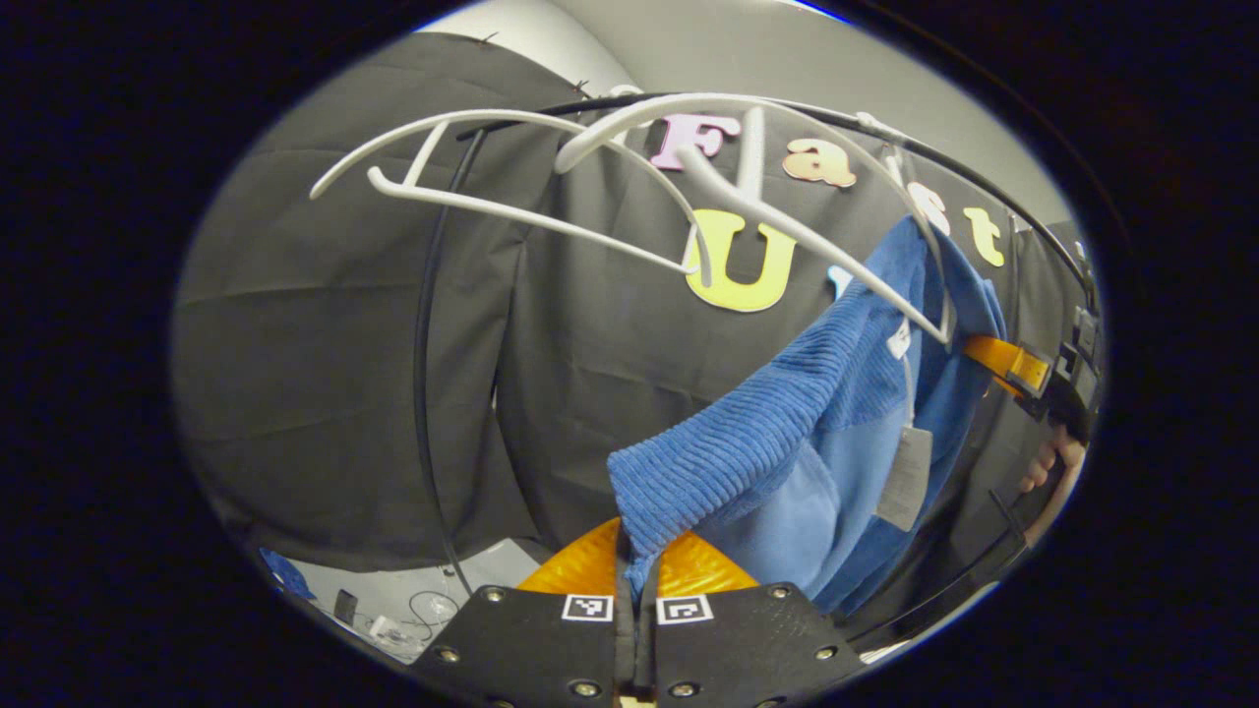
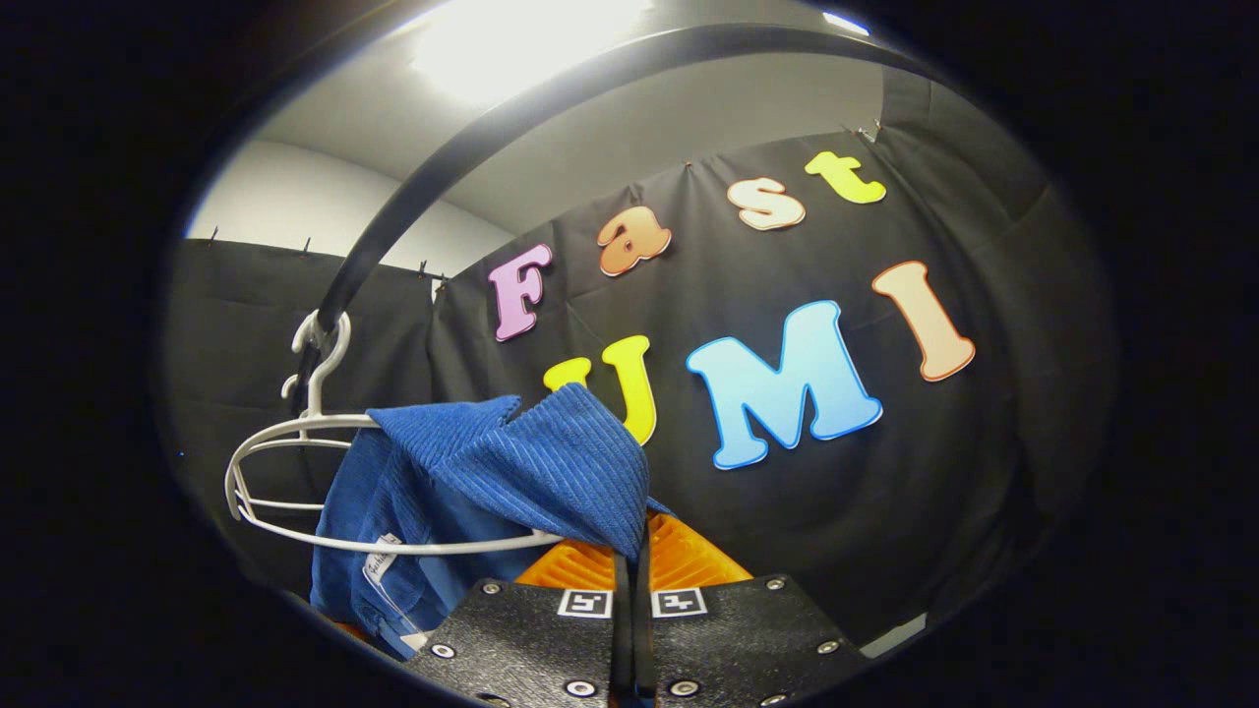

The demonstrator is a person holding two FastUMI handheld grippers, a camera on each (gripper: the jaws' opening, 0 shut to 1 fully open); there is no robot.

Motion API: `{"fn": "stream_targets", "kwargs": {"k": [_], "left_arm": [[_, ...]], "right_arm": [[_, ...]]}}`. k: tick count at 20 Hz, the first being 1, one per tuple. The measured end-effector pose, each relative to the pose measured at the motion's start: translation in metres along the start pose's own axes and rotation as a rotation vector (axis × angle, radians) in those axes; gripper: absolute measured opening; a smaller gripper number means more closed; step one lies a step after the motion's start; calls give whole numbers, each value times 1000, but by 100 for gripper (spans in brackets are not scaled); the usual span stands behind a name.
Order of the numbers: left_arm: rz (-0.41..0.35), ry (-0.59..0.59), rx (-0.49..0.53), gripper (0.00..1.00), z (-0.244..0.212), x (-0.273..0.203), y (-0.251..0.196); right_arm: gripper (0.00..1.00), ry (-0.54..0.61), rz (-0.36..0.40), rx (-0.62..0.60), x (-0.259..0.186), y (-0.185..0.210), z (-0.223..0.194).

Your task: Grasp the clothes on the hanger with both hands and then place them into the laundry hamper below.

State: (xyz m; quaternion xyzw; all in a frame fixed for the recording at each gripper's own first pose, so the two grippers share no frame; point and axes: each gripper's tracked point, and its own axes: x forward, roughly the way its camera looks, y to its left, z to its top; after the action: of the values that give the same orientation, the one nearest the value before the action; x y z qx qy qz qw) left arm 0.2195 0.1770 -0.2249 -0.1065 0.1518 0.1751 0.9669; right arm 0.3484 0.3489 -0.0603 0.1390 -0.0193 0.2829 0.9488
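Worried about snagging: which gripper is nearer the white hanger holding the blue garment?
Right. The right gripper clamps the blue garment right at the bar of the white hanger; the left gripper holds a hem stretched well below it.

At the bottom centre of the left gripper view we see the left gripper (image 1: 637, 565): two ribbed, translucent orange fingers (image 1: 580, 568) on textured black plates, each plate bearing a small square black-and-white marker and silver screws. At the right edge of that frame we see the right gripper (image 1: 1013, 366), with an orange finger on a black body, and a bare hand (image 1: 1054, 470) below it. The right gripper view shows this gripper bottom centre, built the same: orange ribbed fingers (image 2: 684, 556), black plates, markers, screws.
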Motion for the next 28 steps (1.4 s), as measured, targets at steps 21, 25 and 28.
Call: {"fn": "stream_targets", "kwargs": {"k": [21, 25, 28], "left_arm": [[-133, -243, -12, 3, 98, -9, -86], [-173, -110, 39, 1, 57, 9, -101], [-201, -101, 29, 5, 51, 1, -115]], "right_arm": [[0, -46, -263, -250, 9, -87, 7], [0, 15, -254, -331, -6, -87, -17], [0, 58, -234, -365, -19, -90, -34]]}}
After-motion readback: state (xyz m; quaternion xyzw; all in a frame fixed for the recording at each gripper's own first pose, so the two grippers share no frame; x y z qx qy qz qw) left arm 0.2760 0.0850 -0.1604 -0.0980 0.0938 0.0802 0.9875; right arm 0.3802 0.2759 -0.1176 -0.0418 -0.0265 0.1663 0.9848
